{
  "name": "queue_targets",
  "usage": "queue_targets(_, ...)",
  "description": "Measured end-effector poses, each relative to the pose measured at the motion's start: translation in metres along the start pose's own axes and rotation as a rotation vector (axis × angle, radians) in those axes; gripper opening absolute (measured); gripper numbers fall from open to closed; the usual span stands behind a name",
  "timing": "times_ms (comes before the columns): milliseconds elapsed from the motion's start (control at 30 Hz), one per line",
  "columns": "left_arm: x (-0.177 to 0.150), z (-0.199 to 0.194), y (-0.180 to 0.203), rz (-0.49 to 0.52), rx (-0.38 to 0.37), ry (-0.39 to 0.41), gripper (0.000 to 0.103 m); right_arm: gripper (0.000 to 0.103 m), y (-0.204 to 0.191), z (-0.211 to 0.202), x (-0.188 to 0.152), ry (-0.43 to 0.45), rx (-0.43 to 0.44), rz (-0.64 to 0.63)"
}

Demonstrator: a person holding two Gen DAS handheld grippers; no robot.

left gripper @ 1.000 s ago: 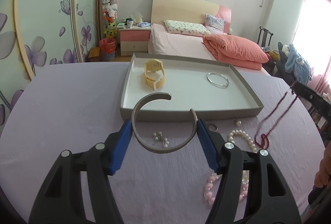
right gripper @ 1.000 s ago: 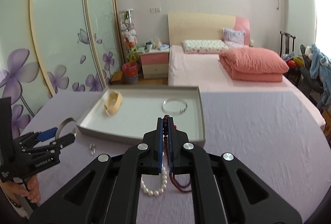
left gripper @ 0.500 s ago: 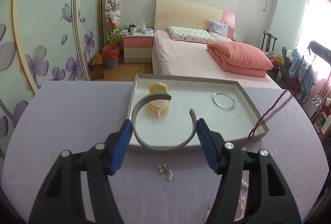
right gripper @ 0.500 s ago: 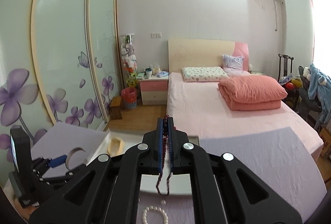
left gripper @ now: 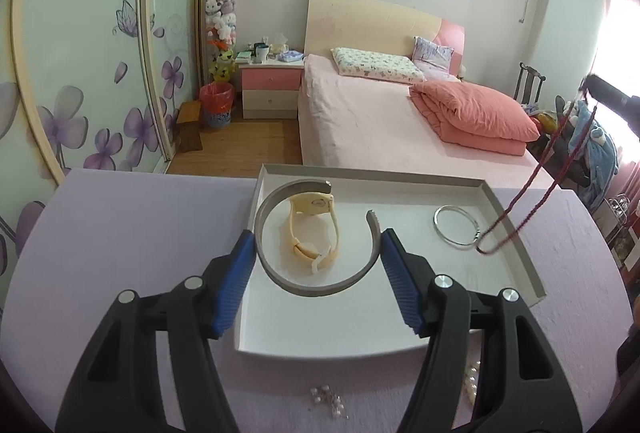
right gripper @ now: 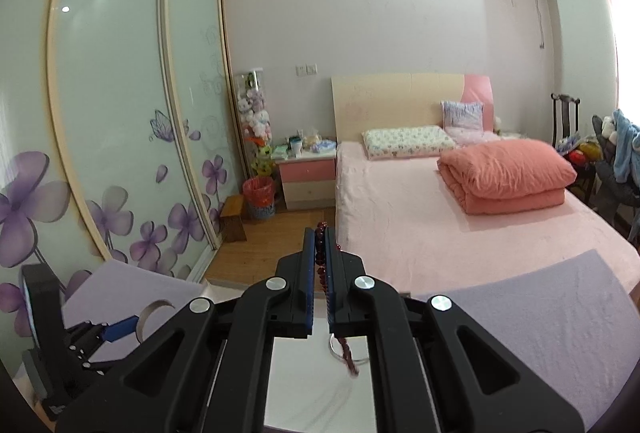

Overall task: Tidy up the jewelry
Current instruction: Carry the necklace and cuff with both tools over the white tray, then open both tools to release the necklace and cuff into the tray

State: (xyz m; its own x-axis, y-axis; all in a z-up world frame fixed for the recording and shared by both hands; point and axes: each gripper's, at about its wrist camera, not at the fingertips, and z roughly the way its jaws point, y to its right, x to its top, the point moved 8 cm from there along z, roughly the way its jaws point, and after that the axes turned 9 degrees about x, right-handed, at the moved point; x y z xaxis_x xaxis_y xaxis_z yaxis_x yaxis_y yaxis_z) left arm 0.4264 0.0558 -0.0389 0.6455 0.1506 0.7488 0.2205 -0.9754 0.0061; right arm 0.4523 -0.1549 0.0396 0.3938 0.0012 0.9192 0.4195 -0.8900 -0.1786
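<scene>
Overhead, left tongs (left gripper: pixel 316 245) grip open silver cuff (left gripper: pixel 316 283) above white tray (left gripper: pixel 516 249); right tongs (right gripper: pixel 319 249) clamp dark red bead necklace (left gripper: pixel 532 189), its loop dangling over tray's right side, near thin bangle (left gripper: pixel 456 231)

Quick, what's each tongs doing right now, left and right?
Left tongs: closed on the open metal cuff, over the tray.
Right tongs: shut on the dark red bead necklace.

Materials inside and around the tray (left gripper: pixel 516 229)

Matt white card tray on soft lilac cloth (left gripper: pixel 120 233); inside it, a brushed-metal cuff (left gripper: pixel 320 287), polished wire bangle (left gripper: pixel 456 229), glossy cream plastic watch (left gripper: pixel 316 229).
</scene>
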Motion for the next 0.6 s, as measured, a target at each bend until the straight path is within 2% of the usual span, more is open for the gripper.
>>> queue_targets(267,-0.013,0.038,0.004,-0.007,0.01,-0.058,0.062,0.006,0.025,0.043,-0.055,-0.129,-0.026,0.066)
queue_targets(500,-0.02,0.062,0.001,0.0,0.016,-0.089,0.062,0.006,0.037,0.061,-0.086,-0.206,-0.046,0.11)
queue_targets(567,-0.02,0.067,0.003,0.005,0.016,-0.096,0.062,0.008,0.039,0.065,-0.091,-0.23,-0.048,0.119)
queue_targets(600,-0.02,0.068,0.004,0.008,0.016,-0.096,0.062,0.014,0.041,0.065,-0.093,-0.234,-0.051,0.124)
